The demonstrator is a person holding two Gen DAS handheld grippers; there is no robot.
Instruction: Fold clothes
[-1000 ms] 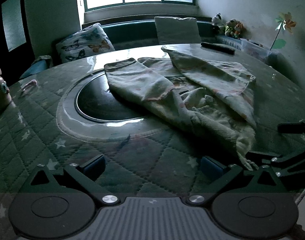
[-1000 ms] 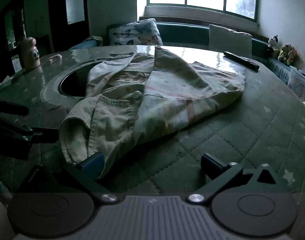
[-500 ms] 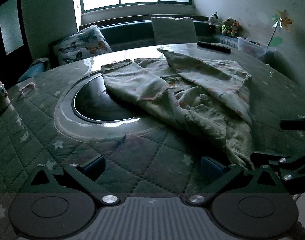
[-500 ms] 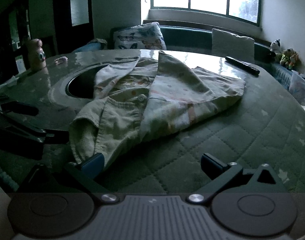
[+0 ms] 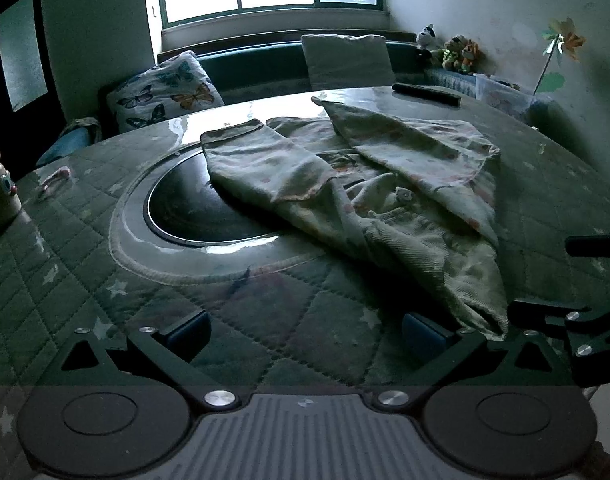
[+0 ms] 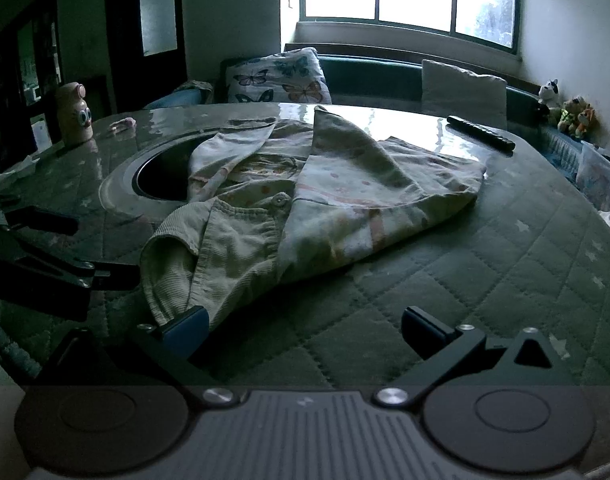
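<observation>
A pale printed child's garment (image 5: 385, 184) lies crumpled on the round table's green quilted cover (image 5: 85, 248), one sleeve (image 5: 257, 160) spread over the dark round inset. Its ribbed hem (image 5: 481, 304) ends just beyond my left gripper's right finger. My left gripper (image 5: 305, 330) is open above bare quilt. In the right wrist view the garment (image 6: 345, 200) fills the middle. My right gripper (image 6: 305, 328) is open, its left pad (image 6: 185, 326) against the hem corner (image 6: 165, 280). The left gripper (image 6: 57, 264) shows at the left edge there.
A dark round glass inset (image 5: 193, 208) sits mid-table. A black remote (image 6: 481, 133) lies at the far side, a pink bottle with eyes (image 6: 75, 112) at the far left. Cushions (image 6: 277, 76) and plush toys (image 6: 569, 110) line the window bench behind.
Both wrist views have drawn back and tilted up a little, so the garment looks smaller and farther. The garment itself has not shifted, and both grippers stay open.
</observation>
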